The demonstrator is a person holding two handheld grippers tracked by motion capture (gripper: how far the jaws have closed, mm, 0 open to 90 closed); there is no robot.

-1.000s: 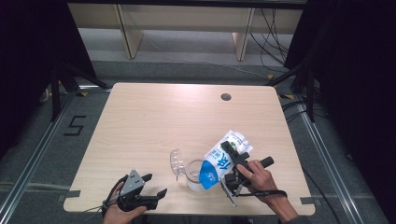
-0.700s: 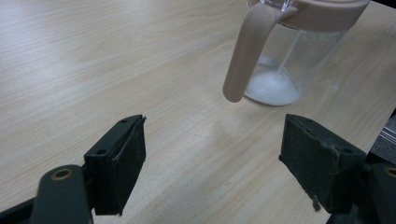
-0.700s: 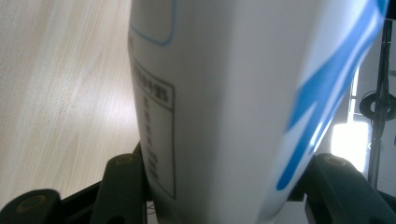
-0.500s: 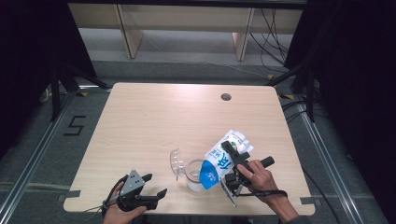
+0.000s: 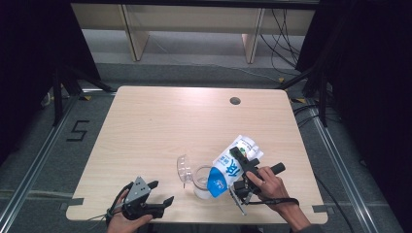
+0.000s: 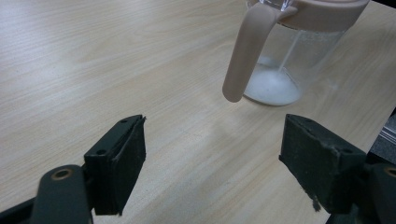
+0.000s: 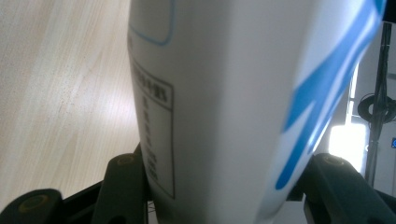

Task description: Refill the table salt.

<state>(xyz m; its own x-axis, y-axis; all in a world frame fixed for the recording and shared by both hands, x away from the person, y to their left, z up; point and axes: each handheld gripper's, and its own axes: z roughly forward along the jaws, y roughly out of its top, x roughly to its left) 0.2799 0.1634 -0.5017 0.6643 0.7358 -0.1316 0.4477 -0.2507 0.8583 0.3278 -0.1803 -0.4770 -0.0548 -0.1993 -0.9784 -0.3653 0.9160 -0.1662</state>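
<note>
A white and blue carton (image 5: 229,168) is tilted mouth-down over a clear jug (image 5: 200,180) near the table's front edge, and my right gripper (image 5: 241,167) is shut on its body. Up close the carton (image 7: 233,107) sits between both black jaws. The jug (image 6: 299,51) has a pale pink rim and handle, and a thin white stream runs into a little white liquid at its bottom. My left gripper (image 5: 158,194) rests at the front left of the table, a hand's width left of the jug. Its jaws (image 6: 215,168) stand wide apart with bare wood between them.
A clear lid (image 5: 183,168) lies beside the jug on its left. The wooden table (image 5: 160,126) has a round cable hole (image 5: 235,101) at the back right. Black curtains and shelving legs stand beyond the far edge.
</note>
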